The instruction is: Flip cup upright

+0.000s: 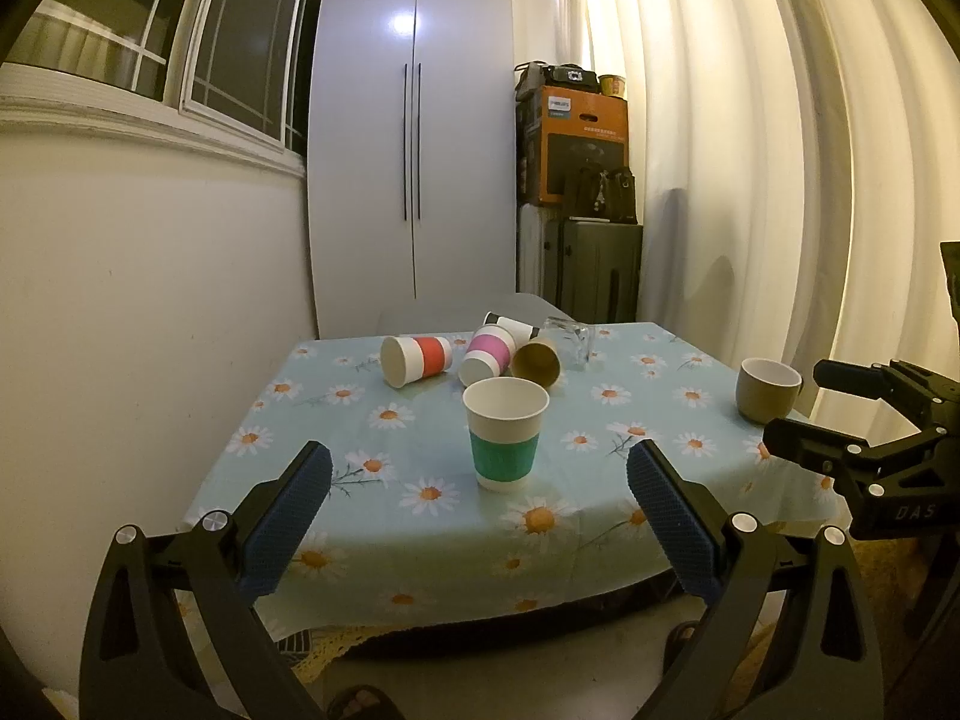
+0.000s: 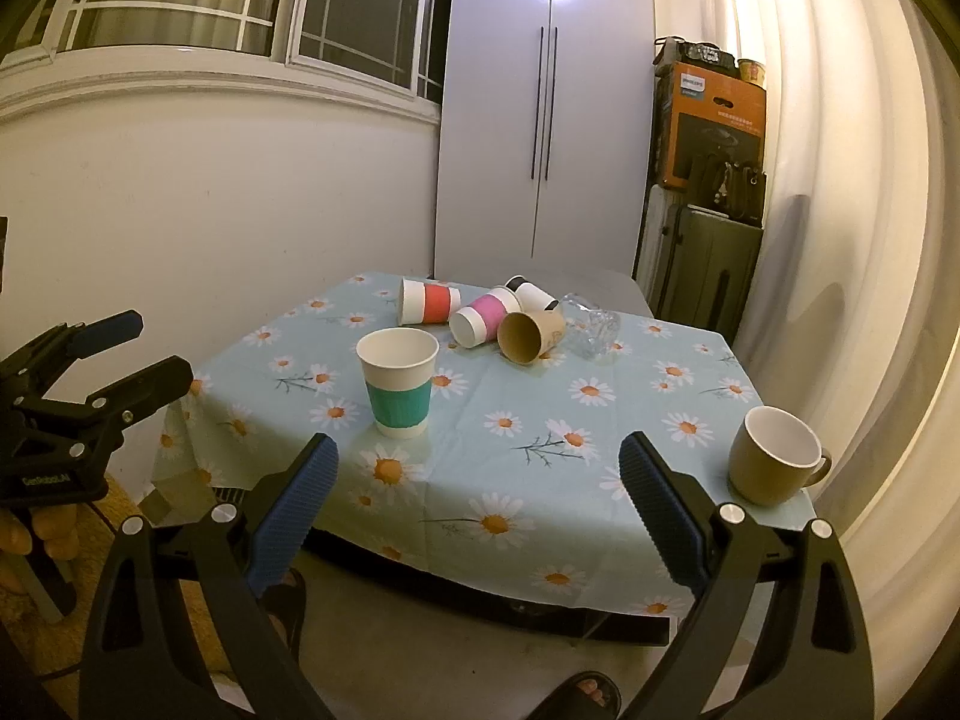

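Both tools, left tool [image 1: 480,507] and right tool [image 2: 478,498], hang wide and empty short of the daisy-print table [image 2: 528,420], teal-banded paper cup [image 2: 398,381] upright nearby, red-banded paper cup [image 2: 429,300] toppled farther back, likely next.

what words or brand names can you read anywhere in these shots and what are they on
"PHILIPS": on the orange box stacked by the curtain; the smaller line beneath is too blurred to read.
"DAS": on the right claw body, cut off at the frame edge.
"GenRobot.AI", roughly: on the left claw body, small and hard to confirm.
The cups' markings are unreadable.
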Tool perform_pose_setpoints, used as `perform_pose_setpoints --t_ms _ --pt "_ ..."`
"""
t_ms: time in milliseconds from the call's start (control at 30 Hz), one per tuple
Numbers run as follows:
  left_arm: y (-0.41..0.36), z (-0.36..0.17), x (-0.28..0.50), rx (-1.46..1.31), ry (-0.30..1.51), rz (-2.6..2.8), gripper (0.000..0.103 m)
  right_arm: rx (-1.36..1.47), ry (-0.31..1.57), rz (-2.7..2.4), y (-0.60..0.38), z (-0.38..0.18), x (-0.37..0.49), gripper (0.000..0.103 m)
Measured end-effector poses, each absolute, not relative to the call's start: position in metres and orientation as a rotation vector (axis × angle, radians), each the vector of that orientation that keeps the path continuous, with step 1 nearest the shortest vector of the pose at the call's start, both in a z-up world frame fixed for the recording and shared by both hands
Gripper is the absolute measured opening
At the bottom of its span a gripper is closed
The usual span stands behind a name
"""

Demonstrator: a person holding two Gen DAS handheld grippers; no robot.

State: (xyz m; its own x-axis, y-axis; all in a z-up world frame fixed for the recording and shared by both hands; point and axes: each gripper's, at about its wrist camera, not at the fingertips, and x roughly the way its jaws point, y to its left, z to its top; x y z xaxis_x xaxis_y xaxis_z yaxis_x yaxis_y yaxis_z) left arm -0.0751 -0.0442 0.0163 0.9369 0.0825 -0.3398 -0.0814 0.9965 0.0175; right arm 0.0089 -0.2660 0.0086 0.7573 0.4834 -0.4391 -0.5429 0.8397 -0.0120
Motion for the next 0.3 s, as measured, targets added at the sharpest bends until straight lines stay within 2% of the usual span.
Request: perform_pose_setpoints --t_ms 300 --pt "-0.0436 0.0158 -0.0749 0.000 0.350 0.082 0.096 -0.136 0.431 0.558 -0.2688 0.0107 0.0091 0.098"
